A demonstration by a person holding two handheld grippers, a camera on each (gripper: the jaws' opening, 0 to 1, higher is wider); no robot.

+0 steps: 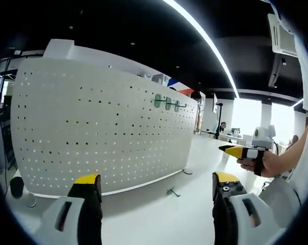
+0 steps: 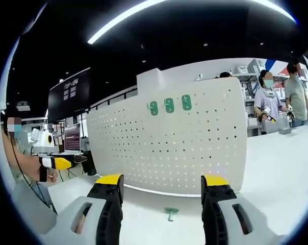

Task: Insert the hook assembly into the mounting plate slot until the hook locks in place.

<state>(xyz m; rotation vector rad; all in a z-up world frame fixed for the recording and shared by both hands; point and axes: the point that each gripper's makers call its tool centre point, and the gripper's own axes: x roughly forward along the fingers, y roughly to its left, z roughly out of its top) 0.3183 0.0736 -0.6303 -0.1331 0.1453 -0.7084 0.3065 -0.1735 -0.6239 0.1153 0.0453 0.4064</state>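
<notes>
A white pegboard mounting plate [image 1: 93, 122] [image 2: 174, 148] stands upright on the white table. Three green hooks [image 1: 167, 103] [image 2: 169, 105] hang in a row near its top edge. One more green hook [image 1: 172, 192] [image 2: 170, 212] lies loose on the table in front of the plate. My left gripper [image 1: 156, 191] is open, its yellow-tipped jaws apart and holding nothing, well short of the plate. My right gripper [image 2: 161, 191] is open too, with the loose hook lying on the table between and beyond its jaws. The right gripper [image 1: 240, 151] also shows in the left gripper view, held in a hand.
The white table [image 2: 281, 168] stretches around the plate. The plate's foot [image 1: 187, 172] rests on the table. People stand at a bench [image 2: 281, 109] behind. A monitor [image 2: 72, 138] stands at the far side. The other gripper [image 2: 62, 163] shows in a hand in the right gripper view.
</notes>
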